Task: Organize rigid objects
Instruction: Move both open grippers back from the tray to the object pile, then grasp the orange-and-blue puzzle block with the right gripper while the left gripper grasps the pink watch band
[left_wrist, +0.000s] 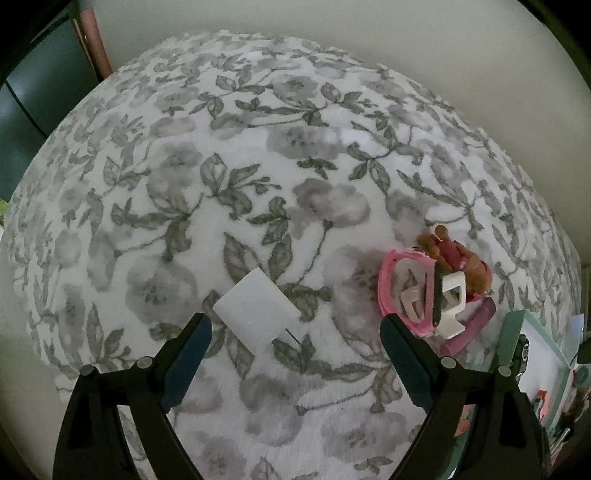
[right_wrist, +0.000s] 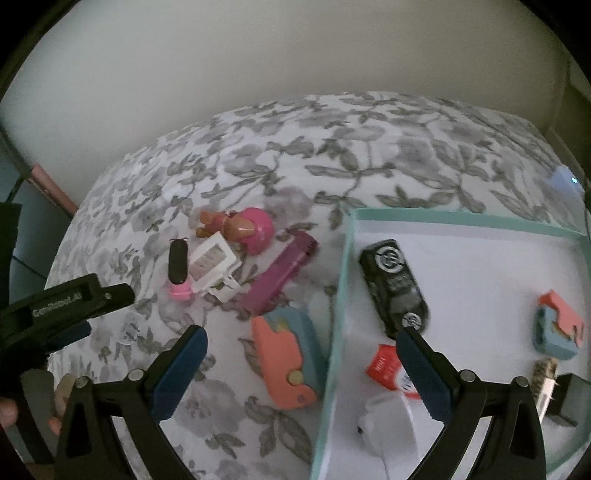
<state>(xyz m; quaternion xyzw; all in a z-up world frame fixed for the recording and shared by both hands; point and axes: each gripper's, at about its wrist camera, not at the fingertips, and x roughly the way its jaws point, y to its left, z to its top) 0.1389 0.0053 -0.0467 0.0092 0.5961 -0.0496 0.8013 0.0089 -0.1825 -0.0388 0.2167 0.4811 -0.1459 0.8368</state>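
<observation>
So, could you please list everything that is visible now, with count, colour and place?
Bedspread: one, white with grey flowers, under everything.
Box: one, mint green rim, white inside, on the right.
White card: one, flat on the bedspread, between the left fingers.
Dog figure: one, brown and pink, in the pile left of the box.
White frame: one, in the pile.
Black oval piece: one, beside the frame.
Purple bar: one, next to the pile.
Orange and blue toy: one outside the box; a smaller one inside.
Black device: one, inside the box.
Left gripper: black, open.
Right gripper: black, open.
</observation>
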